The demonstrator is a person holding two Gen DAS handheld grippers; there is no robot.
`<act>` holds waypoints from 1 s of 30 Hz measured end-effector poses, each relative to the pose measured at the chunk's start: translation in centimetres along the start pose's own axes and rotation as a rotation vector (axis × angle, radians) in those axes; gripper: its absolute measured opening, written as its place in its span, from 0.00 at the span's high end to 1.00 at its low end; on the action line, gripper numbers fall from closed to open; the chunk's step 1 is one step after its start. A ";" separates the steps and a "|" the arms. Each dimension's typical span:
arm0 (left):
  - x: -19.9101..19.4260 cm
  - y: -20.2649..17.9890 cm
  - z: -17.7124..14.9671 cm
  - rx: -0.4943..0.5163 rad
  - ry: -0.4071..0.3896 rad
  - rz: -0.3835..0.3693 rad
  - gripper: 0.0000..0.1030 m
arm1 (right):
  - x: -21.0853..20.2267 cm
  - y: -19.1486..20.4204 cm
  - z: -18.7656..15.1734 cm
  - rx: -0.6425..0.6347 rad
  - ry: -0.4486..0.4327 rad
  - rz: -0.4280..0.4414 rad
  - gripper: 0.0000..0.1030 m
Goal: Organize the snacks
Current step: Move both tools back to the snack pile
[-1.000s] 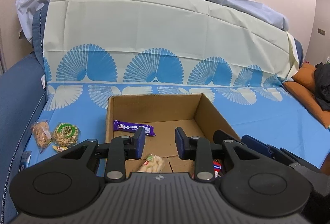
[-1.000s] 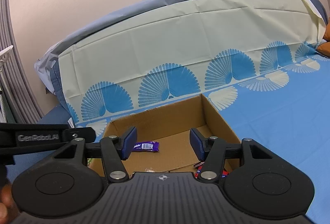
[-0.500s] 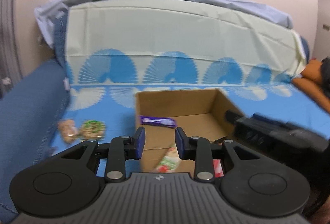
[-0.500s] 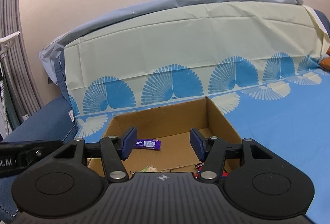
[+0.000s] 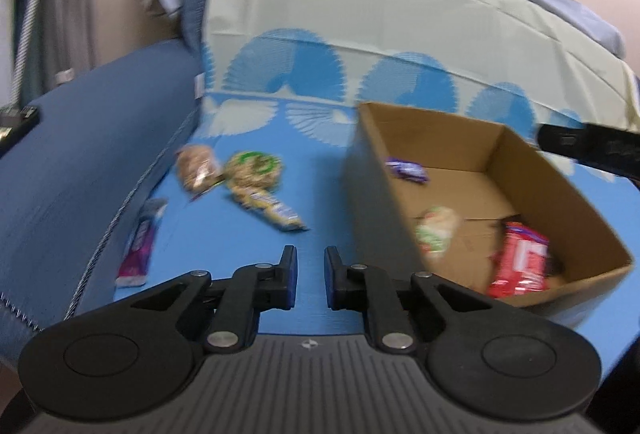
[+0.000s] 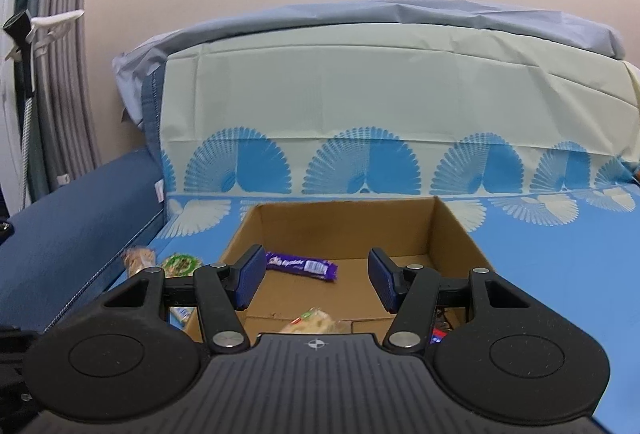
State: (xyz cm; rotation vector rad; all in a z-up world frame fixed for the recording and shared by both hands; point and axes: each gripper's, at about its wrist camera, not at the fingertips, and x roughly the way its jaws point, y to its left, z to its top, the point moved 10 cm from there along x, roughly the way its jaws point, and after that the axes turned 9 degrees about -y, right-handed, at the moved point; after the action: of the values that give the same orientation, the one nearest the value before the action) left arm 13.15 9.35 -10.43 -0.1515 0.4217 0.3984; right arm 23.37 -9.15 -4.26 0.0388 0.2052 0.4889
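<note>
**Between box and loose snacks, job partly done**

Ahead of the left gripper [image 5: 308, 280], jaws closing on nothing, four snacks lie loose on the blue cover [image 5: 320, 170]: a long packet [image 5: 269, 209], a round green pack [image 5: 253, 167], a brown bag [image 5: 197, 169], a purple pouch [image 5: 140, 242]. Right of its fingers, the cardboard box [image 5: 568, 202] holds three

Beyond the right gripper [image 6: 316, 280], fingers apart and closing slightly, empty, a purple bar [image 6: 302, 266] lies in the box
</note>
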 end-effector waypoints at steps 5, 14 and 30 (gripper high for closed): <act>2.9 6.2 -1.4 -0.040 0.006 0.171 0.85 | 0.3 1.1 -0.8 0.012 0.031 0.003 0.49; 7.9 14.7 -4.5 -0.085 0.090 0.421 0.69 | 1.1 5.6 -1.9 -0.019 0.088 0.095 0.49; 11.8 15.9 -4.7 -0.071 0.104 0.449 0.46 | 14.6 19.1 -4.2 -0.105 0.366 0.299 0.26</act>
State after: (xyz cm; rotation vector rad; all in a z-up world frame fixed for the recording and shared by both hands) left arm 14.84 26.80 -20.64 -0.1464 0.5454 0.8505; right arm 26.28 14.46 -9.41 -0.1256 0.5367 0.8041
